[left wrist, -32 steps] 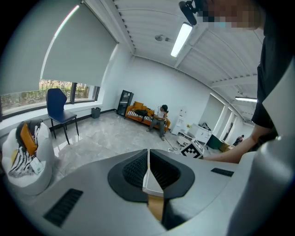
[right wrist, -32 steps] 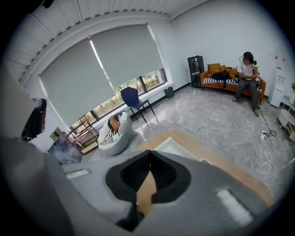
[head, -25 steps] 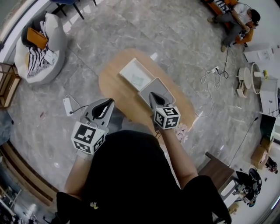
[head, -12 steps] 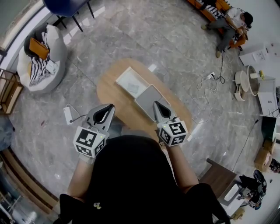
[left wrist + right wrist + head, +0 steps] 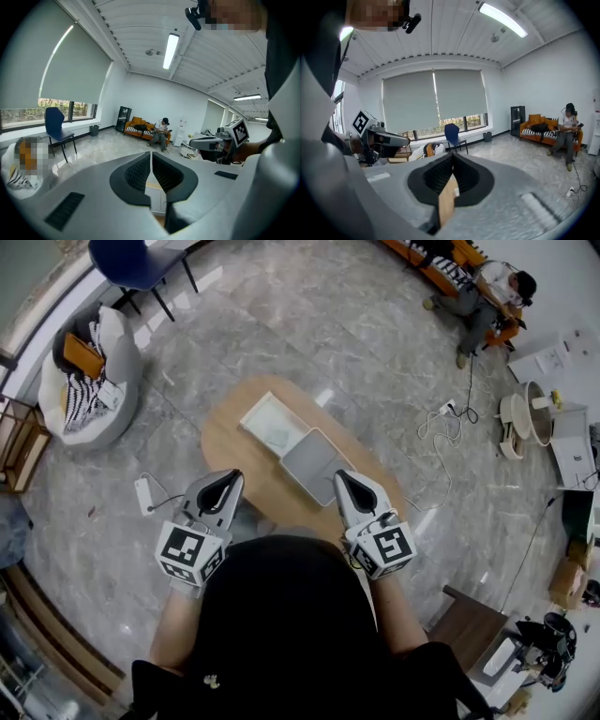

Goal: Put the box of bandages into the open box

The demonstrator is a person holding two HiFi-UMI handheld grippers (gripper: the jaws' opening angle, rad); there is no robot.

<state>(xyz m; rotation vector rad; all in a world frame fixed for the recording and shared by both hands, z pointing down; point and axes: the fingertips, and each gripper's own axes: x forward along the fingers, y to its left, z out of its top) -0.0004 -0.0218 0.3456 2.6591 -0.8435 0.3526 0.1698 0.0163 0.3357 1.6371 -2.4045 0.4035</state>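
The left gripper (image 5: 228, 478) has its fingers (image 5: 136, 171) pressed together on nothing. The right gripper (image 5: 341, 478) is closed and empty too. Both hang on the person's side of the white open cardboard box (image 5: 255, 411), above the near edge of the oval wooden table (image 5: 225, 442). A small pale packet (image 5: 279, 434) seems to lie inside that box. It's probably the bandages, but it's too tiny to swear to. A grey square box (image 5: 317, 468) sits touching its near-right side. Looks like the drop's done. If not, the next move calls for spreading the fingers and reaching back down.

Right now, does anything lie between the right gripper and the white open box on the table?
Yes. A flat grey lid lies on the table beside the white box, on the side nearer the right gripper.
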